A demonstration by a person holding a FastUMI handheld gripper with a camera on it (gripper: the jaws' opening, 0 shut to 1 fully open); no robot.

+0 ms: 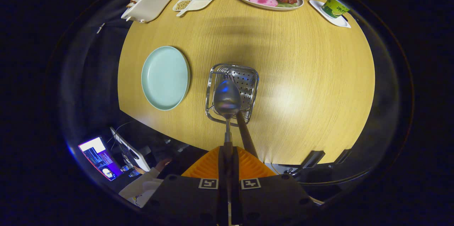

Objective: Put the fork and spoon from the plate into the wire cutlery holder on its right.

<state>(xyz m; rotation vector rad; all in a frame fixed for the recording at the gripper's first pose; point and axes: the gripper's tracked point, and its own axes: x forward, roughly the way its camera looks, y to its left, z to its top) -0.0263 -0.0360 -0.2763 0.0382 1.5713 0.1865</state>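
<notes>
Hand-held gripper (229,155) clenched on the spoon (227,100) handle, both fingers pinching it, bowl end pointing forward. Spoon hangs over the wire cutlery holder (232,93), bowl above the holder's near half. Whether it touches the wire, can't tell.

A brown handle (245,133) sticks out of the holder toward 5 o'clock, just beside the spoon's stem. Metal tines seem to show at the holder's far end, so I judge that's the fork, already in. Not certain.

Plate (165,77) sits at the holder's 9 o'clock, just beside it, nothing on it. Far side of the surface (301,87), from 10 to 2 o'clock: a white tray, a divided dish of beans, a plate of food, a green cup on a saucer. All well apart from the work.

Step in hand: spoon drop, last item as I read it. Next move calls for lowering the bowl inside the rim, clear of the brown handle, then releasing the fingers. Risk: spoon rides on the handle or hangs over the near edge.
</notes>
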